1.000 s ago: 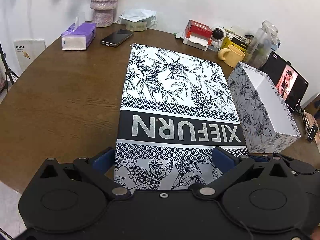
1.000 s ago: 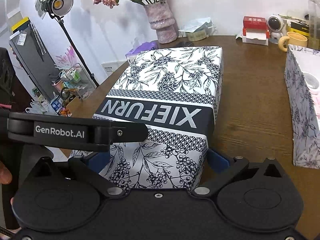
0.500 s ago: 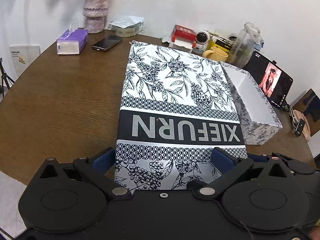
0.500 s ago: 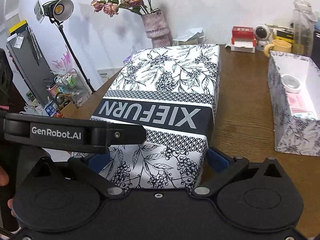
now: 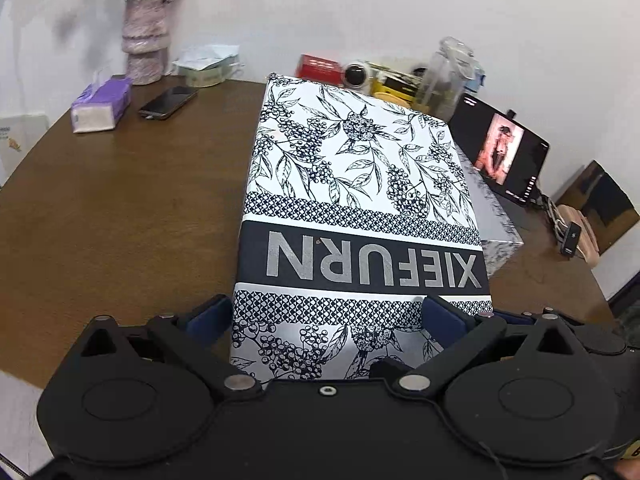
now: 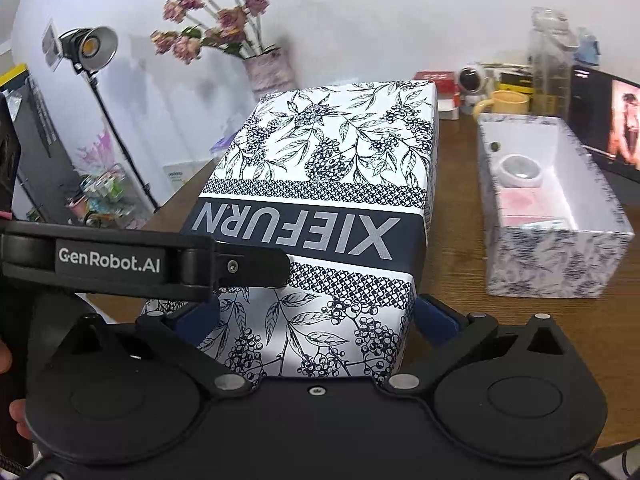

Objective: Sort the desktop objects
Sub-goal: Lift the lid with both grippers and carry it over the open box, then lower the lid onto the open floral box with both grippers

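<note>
A long box lid [image 5: 360, 208] printed with black-and-white leaves and the word XIEFURN is held above the brown table. My left gripper [image 5: 324, 316] is shut on the lid's near end, one blue pad on each side. My right gripper [image 6: 316, 314] grips the same lid [image 6: 328, 184] the same way. The left gripper's black body [image 6: 108, 260] crosses the lid's left edge in the right wrist view. The matching open box base [image 6: 552, 256] stands to the right and holds a tape roll [image 6: 520, 170] and pink paper [image 6: 520, 204]. In the left wrist view the lid mostly hides the base [image 5: 492, 216].
A purple tissue pack [image 5: 100, 106], a phone [image 5: 168, 102] and a flower vase [image 5: 146, 40] sit at the back left. A tablet [image 5: 504, 152] playing video, a clear jug [image 6: 550, 64] and a yellow mug [image 6: 504, 102] stand behind the base. A studio lamp [image 6: 90, 46] is left of the table.
Both grippers have carried the lid upward and to the right, toward the open box base. More of the base's inside shows in the right wrist view now.
</note>
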`<action>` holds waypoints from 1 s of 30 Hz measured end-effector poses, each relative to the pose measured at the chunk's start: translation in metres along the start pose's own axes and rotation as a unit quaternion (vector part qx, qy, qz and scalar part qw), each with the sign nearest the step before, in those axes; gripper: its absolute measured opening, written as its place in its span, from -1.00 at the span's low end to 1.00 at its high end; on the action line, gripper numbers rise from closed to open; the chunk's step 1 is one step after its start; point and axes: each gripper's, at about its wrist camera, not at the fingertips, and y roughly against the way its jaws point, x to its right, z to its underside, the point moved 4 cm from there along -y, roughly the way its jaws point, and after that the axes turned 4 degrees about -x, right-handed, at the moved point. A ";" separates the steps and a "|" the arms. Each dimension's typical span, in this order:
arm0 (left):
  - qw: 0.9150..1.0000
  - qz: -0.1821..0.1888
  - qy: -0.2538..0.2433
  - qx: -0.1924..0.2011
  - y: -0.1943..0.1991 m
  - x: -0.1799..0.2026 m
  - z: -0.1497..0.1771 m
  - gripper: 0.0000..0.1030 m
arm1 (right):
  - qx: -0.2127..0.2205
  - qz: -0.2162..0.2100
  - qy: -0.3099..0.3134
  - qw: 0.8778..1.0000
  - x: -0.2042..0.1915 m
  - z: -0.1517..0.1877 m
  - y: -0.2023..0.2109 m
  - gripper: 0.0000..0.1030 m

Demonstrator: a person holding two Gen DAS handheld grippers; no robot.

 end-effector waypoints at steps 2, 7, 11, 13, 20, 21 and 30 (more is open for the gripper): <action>1.000 0.007 -0.010 -0.001 -0.004 0.012 -0.003 0.96 | 0.006 0.009 -0.006 1.000 0.011 -0.001 0.006 1.00; 0.999 0.024 -0.030 -0.003 -0.021 0.045 -0.011 0.96 | 0.019 0.030 -0.022 0.999 0.044 -0.006 0.019 1.00; 0.998 0.038 -0.044 -0.006 -0.039 0.075 -0.021 0.96 | 0.022 0.043 -0.035 0.998 0.077 -0.014 0.027 1.00; 0.998 0.044 -0.049 -0.008 -0.049 0.089 -0.026 0.96 | 0.023 0.049 -0.039 0.998 0.093 -0.019 0.029 1.00; 0.998 0.052 -0.045 -0.014 -0.085 0.122 -0.046 0.96 | 0.018 0.053 -0.040 0.998 0.144 -0.042 0.024 1.00; 0.998 0.052 -0.042 -0.014 -0.091 0.125 -0.049 0.96 | 0.017 0.052 -0.041 0.998 0.150 -0.046 0.021 1.00; 0.999 0.037 -0.028 -0.022 -0.132 0.143 -0.074 0.95 | 0.005 0.038 -0.028 0.999 0.199 -0.075 -0.005 1.00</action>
